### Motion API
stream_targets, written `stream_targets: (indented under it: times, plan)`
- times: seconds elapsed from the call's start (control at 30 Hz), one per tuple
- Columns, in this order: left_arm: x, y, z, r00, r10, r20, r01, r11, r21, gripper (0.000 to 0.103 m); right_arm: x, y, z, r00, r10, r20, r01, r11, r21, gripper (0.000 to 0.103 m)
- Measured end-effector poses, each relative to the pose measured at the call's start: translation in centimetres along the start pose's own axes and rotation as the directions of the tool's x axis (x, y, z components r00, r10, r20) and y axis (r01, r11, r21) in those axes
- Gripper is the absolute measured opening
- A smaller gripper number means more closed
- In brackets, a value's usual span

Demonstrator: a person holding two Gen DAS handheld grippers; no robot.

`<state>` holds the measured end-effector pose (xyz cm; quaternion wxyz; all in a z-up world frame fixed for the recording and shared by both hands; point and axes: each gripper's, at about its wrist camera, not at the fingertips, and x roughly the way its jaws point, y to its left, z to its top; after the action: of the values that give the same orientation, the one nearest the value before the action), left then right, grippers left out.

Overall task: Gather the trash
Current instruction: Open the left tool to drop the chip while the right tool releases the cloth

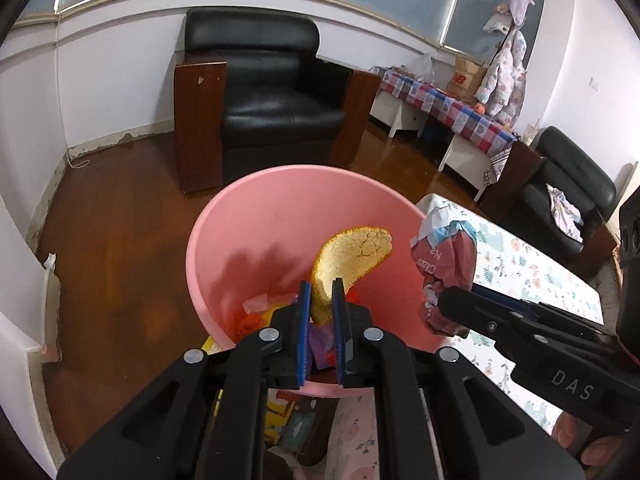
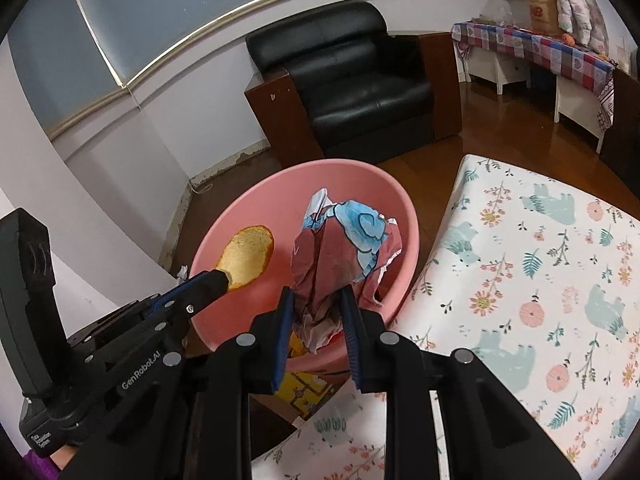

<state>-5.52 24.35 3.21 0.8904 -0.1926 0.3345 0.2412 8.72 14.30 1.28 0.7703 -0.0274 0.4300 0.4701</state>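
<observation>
My left gripper (image 1: pixel 322 294) is shut on a piece of orange peel (image 1: pixel 352 256) and holds it over the open pink bin (image 1: pixel 256 208). The peel also shows in the right wrist view (image 2: pixel 248 256). My right gripper (image 2: pixel 317 300) is shut on a crumpled red, white and blue wrapper (image 2: pixel 340 248) and holds it over the pink bin (image 2: pixel 240 216). The same wrapper appears in the left wrist view (image 1: pixel 448 256) at the bin's right rim. Colourful scraps (image 1: pixel 256 312) lie at the bin's bottom.
A table with a floral cloth (image 2: pixel 540 280) stands right of the bin. A black armchair (image 1: pixel 272 96) stands on the wooden floor behind it. A bench with a checked cloth (image 1: pixel 448 108) and a second dark chair (image 1: pixel 560 192) are at the far right.
</observation>
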Motion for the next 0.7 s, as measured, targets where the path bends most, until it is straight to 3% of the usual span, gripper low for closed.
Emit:
stream_targets:
  times: [0.1, 0.23, 0.37, 0.7]
  plan:
    - [0.4, 0.1, 0.1, 1.000, 0.016, -0.003, -0.016, 1.000, 0.002, 0.010, 0.9, 0.2, 0.0, 1.000, 0.003, -0.013, -0.003, 1.000, -0.011, 0.026]
    - [0.7, 0.0, 0.2, 0.999, 0.046, -0.001, -0.046, 0.999, 0.023, 0.017, 1.5, 0.4, 0.0, 1.000, -0.007, -0.019, 0.006, 1.000, -0.024, 0.041]
    - [0.5, 0.0, 0.2, 0.999, 0.043, 0.000, -0.043, 0.999, 0.022, 0.029, 1.3, 0.4, -0.2, 1.000, -0.005, -0.010, 0.004, 0.999, -0.034, 0.045]
    - [-0.5, -1.0, 0.3, 0.999, 0.040, 0.016, -0.040, 0.999, 0.033, 0.031, -1.1, 0.1, -1.1, 0.999, 0.000, 0.036, 0.001, 0.999, -0.051, 0.053]
